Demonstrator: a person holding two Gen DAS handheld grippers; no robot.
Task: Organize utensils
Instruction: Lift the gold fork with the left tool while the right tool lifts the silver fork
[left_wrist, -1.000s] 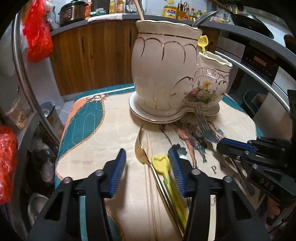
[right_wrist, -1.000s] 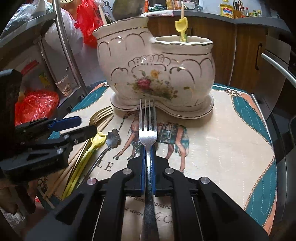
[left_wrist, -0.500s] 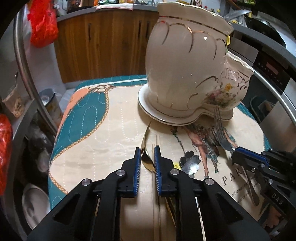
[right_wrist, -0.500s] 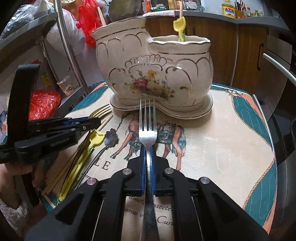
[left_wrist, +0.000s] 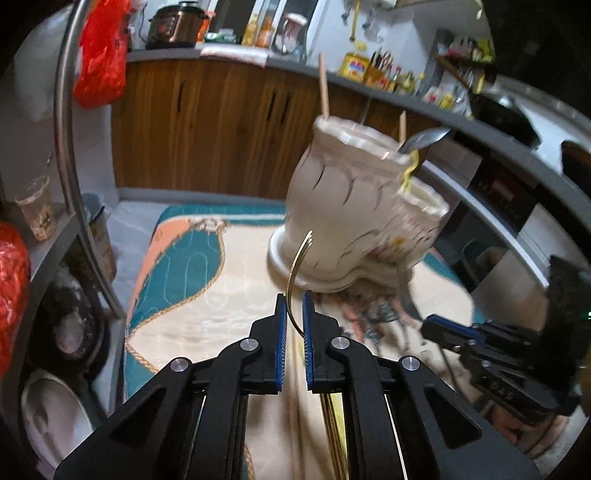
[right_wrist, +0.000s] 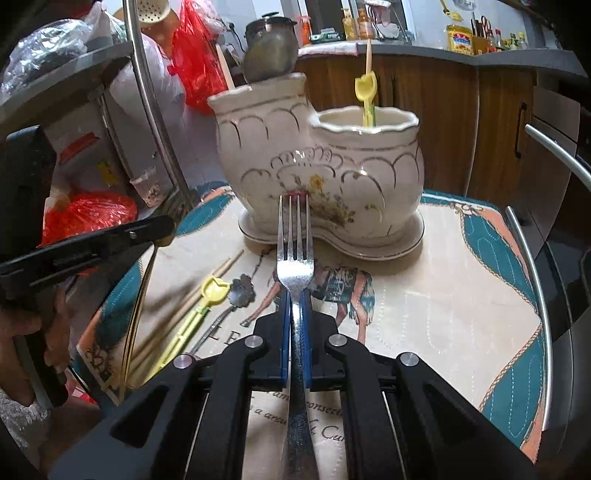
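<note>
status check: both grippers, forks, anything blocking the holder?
Left gripper shut on gold fork, lifted. Right gripper shut on steel fork. Holder ahead, path open.

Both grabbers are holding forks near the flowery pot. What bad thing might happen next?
The gold fork is pinched edge-on near its head by the left gripper, so its long handle might swing or slip. The silver fork in the right gripper points at the ceramic holder and could knock it.

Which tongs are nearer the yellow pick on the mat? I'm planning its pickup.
Left. The left tongs hover just beside the yellow pick; the right tongs sit farther right.
</note>
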